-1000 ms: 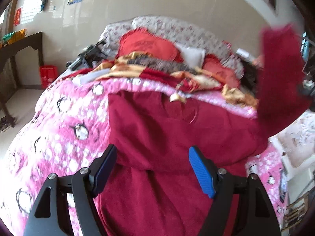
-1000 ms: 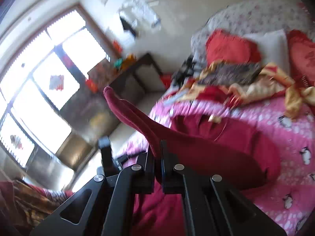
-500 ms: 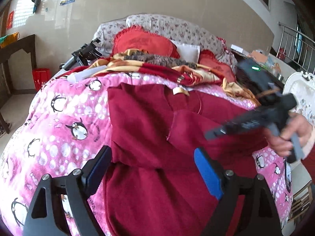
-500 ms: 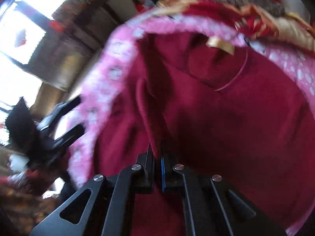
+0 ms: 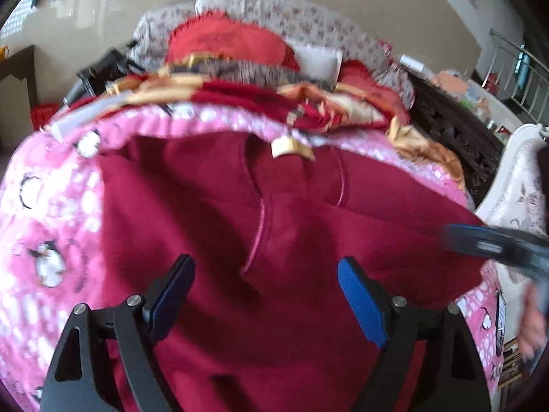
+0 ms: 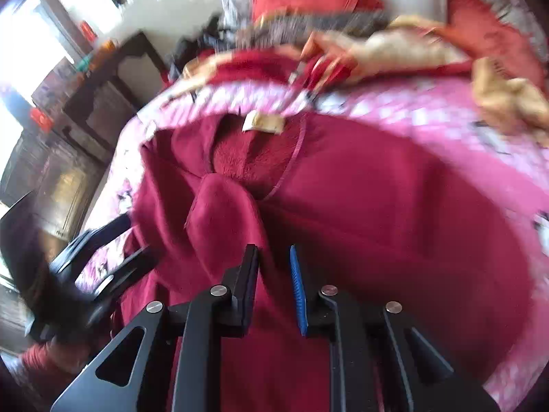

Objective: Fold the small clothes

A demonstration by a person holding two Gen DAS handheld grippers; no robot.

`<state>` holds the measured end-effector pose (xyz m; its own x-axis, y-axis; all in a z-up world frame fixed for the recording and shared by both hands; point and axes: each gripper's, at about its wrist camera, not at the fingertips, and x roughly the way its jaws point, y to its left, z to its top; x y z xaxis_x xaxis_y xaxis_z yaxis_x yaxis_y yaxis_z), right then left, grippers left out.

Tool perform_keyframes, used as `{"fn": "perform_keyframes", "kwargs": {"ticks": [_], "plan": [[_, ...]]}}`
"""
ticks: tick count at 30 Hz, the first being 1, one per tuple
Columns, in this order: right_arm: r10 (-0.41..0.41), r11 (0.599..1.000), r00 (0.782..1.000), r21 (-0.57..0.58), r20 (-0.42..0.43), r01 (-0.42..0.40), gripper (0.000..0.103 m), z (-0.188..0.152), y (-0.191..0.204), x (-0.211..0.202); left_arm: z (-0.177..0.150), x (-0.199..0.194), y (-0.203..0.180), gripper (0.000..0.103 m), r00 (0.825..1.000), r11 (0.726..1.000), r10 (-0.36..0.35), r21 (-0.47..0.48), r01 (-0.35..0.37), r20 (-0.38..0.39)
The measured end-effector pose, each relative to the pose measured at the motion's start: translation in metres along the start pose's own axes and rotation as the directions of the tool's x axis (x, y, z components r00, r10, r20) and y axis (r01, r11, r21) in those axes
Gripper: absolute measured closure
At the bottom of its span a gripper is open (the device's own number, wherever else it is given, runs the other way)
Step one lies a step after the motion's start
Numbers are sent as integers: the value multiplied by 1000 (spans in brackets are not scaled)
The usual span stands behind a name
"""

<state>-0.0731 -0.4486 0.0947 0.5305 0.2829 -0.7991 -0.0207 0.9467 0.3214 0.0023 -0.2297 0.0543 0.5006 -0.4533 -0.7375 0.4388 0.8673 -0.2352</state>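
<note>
Lying flat on the pink penguin blanket (image 5: 51,206) of the bed, the dark red fleece garment (image 5: 192,206) has its collar and its beige label (image 5: 291,146) turned toward the pillows. One sleeve (image 6: 223,213) is folded over the body of the garment, and its cuff ends just under the neck opening.

Your left tool (image 5: 262,286) hangs above the lower middle of the garment. Its jaws stand wide apart, they have just come a little closer together, and nothing is between them except the cloth lying underneath.

Your right tool (image 6: 274,276) is over the folded sleeve. Its jaws have just been opening, and now you see a narrow gap between the black pad and the blue pad. The sleeve lies below and in front of them and is released, no pad presses on it. In the left wrist view this same tool appears blurred at the right edge, with your hand (image 5: 532,322) behind it.

Behind the garment you have red pillows (image 5: 226,41) and a crumpled gold and red cover (image 5: 343,103).
</note>
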Motion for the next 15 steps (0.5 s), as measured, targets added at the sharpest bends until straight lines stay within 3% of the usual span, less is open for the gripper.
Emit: {"fn": "perform_keyframes", "kwargs": {"ticks": [1, 2, 3, 5, 6, 12, 15], "plan": [[-7, 1000, 999, 8, 39, 7, 98, -10, -3, -18, 1, 6, -2, 25, 1000, 1000, -4, 0, 4, -11], [-21, 999, 995, 28, 96, 18, 92, -25, -12, -40, 3, 16, -6, 43, 999, 1000, 4, 7, -3, -32], [-27, 998, 990, 56, 138, 19, 88, -38, -19, -54, 5, 23, -10, 68, 998, 999, 29, 21, -27, -56], [-40, 992, 983, 124, 179, 18, 85, -56, -31, -74, 5, 27, -18, 87, 995, 997, 69, 51, -65, -74], [-52, 983, 983, 180, 175, 20, 85, -69, -43, -80, 6, 21, -23, 94, 996, 997, 53, 62, -49, -67], [-135, 939, 978, 335, 160, 74, 85, -107, -93, -98, 35, -58, -42, 96, 998, 990, -1, 138, -7, 63], [-121, 930, 979, 364, 165, 53, 85, -109, -98, -94, 58, -92, -37, 96, 993, 993, -3, 120, -11, 120]]}}
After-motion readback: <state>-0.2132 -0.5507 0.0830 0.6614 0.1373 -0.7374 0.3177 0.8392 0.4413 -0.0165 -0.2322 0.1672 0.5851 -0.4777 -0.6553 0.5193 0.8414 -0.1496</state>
